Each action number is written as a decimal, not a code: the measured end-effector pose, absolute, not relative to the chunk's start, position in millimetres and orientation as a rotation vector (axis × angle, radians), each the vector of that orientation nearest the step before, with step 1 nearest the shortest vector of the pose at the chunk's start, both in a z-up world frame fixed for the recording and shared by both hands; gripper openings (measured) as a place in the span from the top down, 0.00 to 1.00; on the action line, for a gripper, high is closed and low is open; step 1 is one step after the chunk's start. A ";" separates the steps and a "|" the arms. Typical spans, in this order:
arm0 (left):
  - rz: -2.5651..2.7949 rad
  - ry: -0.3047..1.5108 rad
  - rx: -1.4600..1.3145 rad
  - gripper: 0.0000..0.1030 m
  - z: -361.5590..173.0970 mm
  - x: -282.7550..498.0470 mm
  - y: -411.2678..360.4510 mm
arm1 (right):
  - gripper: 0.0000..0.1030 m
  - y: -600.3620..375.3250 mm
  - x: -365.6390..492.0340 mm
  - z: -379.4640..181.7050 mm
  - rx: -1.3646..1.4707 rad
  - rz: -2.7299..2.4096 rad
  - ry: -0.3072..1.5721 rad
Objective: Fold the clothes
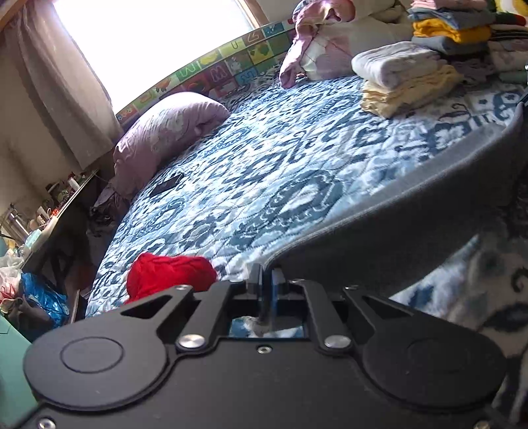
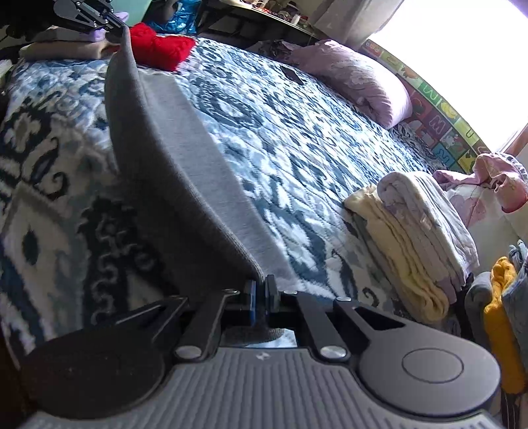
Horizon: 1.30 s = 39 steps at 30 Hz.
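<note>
A grey garment (image 1: 412,211) is stretched taut between my two grippers just above the blue patterned bedspread (image 1: 264,165). My left gripper (image 1: 266,280) is shut on one corner of it. My right gripper (image 2: 261,297) is shut on the other corner, and the grey garment (image 2: 171,178) runs from it up to the left gripper (image 2: 115,28) at the top left of the right wrist view. A crumpled red garment (image 1: 168,274) lies on the bed next to the left gripper; it also shows in the right wrist view (image 2: 158,46).
Folded cream and white cloths (image 1: 402,82) are stacked on the bed, with a taller pile of folded clothes (image 1: 462,33) behind. A lilac pillow (image 1: 165,135) and a dark phone (image 1: 166,184) lie near the alphabet mat (image 1: 214,69). A cluttered desk (image 1: 49,211) stands beside the bed.
</note>
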State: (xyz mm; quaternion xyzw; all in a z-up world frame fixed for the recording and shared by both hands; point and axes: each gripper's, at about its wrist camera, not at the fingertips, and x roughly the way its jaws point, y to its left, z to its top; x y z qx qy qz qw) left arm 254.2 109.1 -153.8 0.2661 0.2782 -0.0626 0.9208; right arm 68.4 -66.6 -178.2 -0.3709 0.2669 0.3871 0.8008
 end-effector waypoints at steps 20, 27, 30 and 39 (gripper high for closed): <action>-0.170 0.736 0.487 0.96 -192.4 353.0 119.9 | 0.95 -39.6 163.5 -216.5 -0.760 0.807 0.698; -0.188 0.799 0.462 0.96 -207.6 376.2 122.1 | 0.95 -38.3 177.5 -233.2 -0.726 0.803 0.735; -0.190 0.819 0.441 0.96 -213.0 383.5 123.6 | 0.94 -37.1 180.8 -236.3 -0.706 0.798 0.744; -0.120 0.802 0.376 0.84 -223.0 389.9 131.7 | 0.92 -37.6 187.3 -248.0 -0.637 0.752 0.760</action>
